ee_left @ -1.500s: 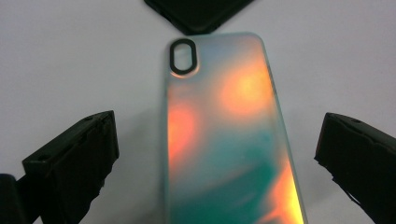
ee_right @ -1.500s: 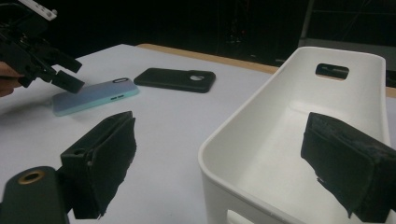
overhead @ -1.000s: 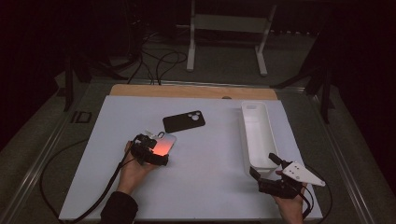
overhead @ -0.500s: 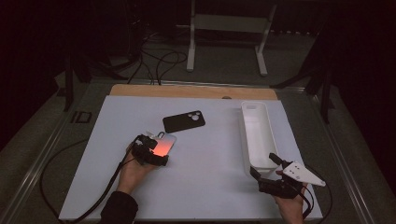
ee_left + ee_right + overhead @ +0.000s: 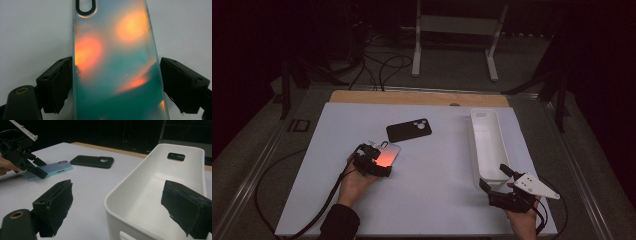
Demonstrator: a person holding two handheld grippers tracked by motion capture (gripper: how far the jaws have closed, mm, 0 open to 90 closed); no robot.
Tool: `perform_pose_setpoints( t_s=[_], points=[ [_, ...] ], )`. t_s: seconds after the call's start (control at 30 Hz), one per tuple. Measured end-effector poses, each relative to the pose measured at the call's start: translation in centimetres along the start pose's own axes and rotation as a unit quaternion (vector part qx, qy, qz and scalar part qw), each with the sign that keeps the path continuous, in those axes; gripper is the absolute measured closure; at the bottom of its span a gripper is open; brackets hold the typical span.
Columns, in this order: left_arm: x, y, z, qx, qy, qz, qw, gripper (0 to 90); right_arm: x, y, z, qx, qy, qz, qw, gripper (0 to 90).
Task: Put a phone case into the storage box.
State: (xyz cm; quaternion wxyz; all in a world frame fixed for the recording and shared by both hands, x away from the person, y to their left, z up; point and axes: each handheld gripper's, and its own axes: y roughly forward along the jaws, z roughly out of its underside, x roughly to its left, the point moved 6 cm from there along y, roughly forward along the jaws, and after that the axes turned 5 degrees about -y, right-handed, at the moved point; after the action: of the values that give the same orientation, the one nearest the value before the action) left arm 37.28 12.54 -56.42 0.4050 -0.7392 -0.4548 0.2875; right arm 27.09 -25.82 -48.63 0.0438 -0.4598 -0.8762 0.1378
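A phone (image 5: 115, 62) with a shiny teal and orange back lies flat on the white table (image 5: 427, 195), left of centre. My left gripper (image 5: 116, 82) has it between its jaws, which have just been closing. The left pad (image 5: 58, 85) is at the phone's edge, while a thin gap remains at the right pad (image 5: 180, 85). In the high view that left gripper (image 5: 379, 160) sits at the phone's (image 5: 388, 155) near end. My right gripper (image 5: 117, 205) stands open at the near end of a long white tray (image 5: 155, 182), whose corner lies between the jaws.
A black phone case (image 5: 409, 130) lies face down just beyond the phone. The white tray (image 5: 488, 145) runs front to back along the table's right side and holds nothing. A wooden strip (image 5: 417, 97) borders the far edge. Cables trail off the left side.
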Motion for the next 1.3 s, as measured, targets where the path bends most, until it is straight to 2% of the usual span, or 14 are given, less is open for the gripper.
perform_pose_setpoints(
  t_s=[0.6, 1.07, 1.3],
  points=[
    [-0.1, -0.5, 0.0, -0.015, -0.007, -0.006, 0.9998, 16.5, 0.0, 0.0, 0.0, 0.002, 0.001, -0.002, 1.0, 10.2],
    [-0.2, -3.0, -0.7, -0.068, -0.009, -0.012, 0.9976, 16.6, -0.2, 0.1, -0.1, 0.003, 0.009, -0.002, 1.0, 10.1],
    [-0.8, -4.5, -1.2, -0.098, 0.004, -0.008, 0.9952, 16.6, -0.6, 0.1, -0.4, -0.001, 0.024, -0.007, 0.9997, 10.0]
  ],
)
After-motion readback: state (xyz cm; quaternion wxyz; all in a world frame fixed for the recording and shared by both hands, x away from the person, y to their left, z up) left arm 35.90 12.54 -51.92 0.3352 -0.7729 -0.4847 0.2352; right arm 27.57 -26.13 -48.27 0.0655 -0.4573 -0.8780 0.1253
